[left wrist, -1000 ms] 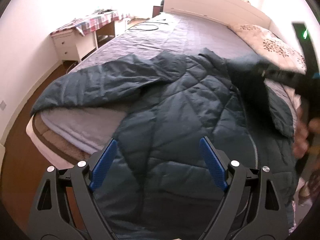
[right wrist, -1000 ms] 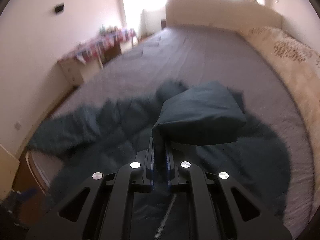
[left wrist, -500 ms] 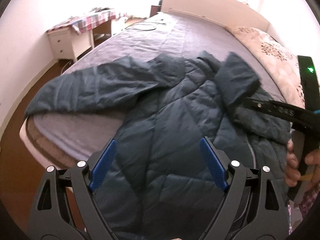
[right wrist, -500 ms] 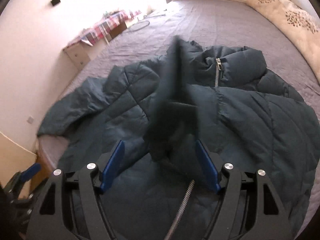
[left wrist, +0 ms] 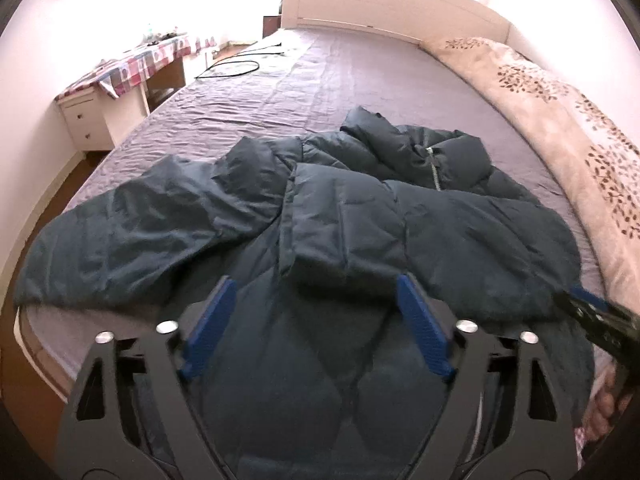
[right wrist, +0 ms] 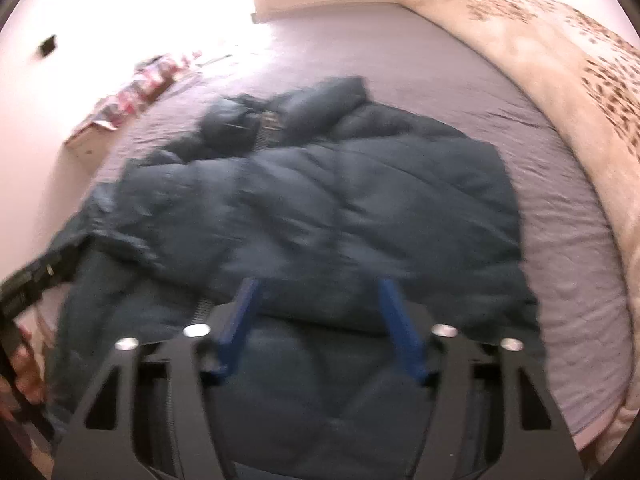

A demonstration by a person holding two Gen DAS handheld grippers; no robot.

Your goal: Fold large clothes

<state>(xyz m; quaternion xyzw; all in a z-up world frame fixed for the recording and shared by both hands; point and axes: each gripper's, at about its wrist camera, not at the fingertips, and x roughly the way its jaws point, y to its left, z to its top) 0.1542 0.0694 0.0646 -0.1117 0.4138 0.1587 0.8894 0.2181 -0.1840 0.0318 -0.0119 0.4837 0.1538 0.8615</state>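
Right sleeve [left wrist: 344, 232] now lies folded across the jacket [left wrist: 460, 240]. Both grippers, left [left wrist: 316, 328] and right [right wrist: 320, 320], have jaws apart and just narrowing, holding nothing. Next, I judge: grasp the left sleeve [left wrist: 132, 232] at nine o'clock.

Daylight floods in from the top of both views and totally blows out the far wall to white, top centre and upper left. Left wrist view is pretty sharp; the right wrist one is smeared with motion blur all over. Heavy fisheye bending, with dark vignette corners. The dark jacket [left wrist: 400, 216] loses detail in shade.
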